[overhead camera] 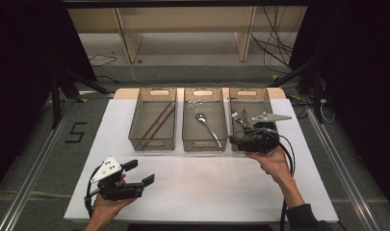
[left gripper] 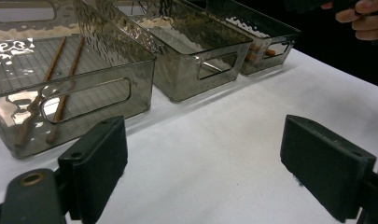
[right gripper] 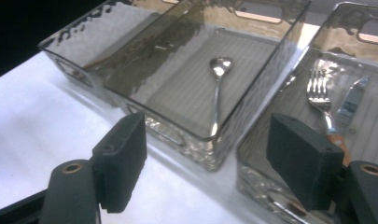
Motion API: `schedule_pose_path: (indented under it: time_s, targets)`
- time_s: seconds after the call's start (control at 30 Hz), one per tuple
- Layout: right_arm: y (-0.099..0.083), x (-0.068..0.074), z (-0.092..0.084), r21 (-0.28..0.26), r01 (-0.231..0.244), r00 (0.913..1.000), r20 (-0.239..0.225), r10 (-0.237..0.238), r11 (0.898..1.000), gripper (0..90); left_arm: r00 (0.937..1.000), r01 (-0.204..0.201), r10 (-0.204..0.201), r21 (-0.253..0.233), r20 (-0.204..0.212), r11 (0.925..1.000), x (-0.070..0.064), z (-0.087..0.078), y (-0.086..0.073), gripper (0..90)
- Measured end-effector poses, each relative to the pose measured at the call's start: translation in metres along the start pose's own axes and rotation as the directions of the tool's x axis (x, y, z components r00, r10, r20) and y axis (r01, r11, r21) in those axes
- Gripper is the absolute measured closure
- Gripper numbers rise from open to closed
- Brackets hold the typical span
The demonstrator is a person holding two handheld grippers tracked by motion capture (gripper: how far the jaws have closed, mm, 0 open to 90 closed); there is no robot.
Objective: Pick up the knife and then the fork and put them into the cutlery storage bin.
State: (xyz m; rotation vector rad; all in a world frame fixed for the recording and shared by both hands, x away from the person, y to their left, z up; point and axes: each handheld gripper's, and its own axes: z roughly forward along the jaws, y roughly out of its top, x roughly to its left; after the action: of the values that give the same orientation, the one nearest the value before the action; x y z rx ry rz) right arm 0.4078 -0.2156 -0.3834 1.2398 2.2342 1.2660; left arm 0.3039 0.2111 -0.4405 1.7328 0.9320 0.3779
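Three clear smoky bins stand in a row on the white table [overhead camera: 202, 187]. The left bin [overhead camera: 152, 143] holds two brown chopsticks [overhead camera: 158, 122], the middle bin [overhead camera: 204, 144] a metal spoon [overhead camera: 207, 126], and the right bin [overhead camera: 250, 91] a fork [overhead camera: 238, 118] and a knife [right gripper: 352, 100]. My left gripper [overhead camera: 140, 172] rests low at the table's front left, open and empty [left gripper: 203, 170], facing the bins. My right gripper [overhead camera: 240, 134] hovers at the near end of the right bin, open with nothing between its fingers [right gripper: 210, 161]. The spoon [right gripper: 218, 88] and fork [right gripper: 319, 93] lie beyond its jaws.
Broad bare white table lies between the bins and the front edge. Wooden shelving and loose cables stand behind the table, and dark stands flank it. In the left gripper view, the person's other hand [left gripper: 364, 18] is at the top right, past the right bin [left gripper: 266, 46].
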Motion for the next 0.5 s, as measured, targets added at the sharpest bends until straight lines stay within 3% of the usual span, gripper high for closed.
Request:
schedule_pose_path:
  time_s: [0.5]
  targets:
    - [-0.028,0.020,-0.009,-0.067,0.028,0.9980,-0.055,-0.032,0.997,26.1,1.0000,0.003,-0.003,0.009,0.003,1.0000,0.001,0.001,0.000,14.6]
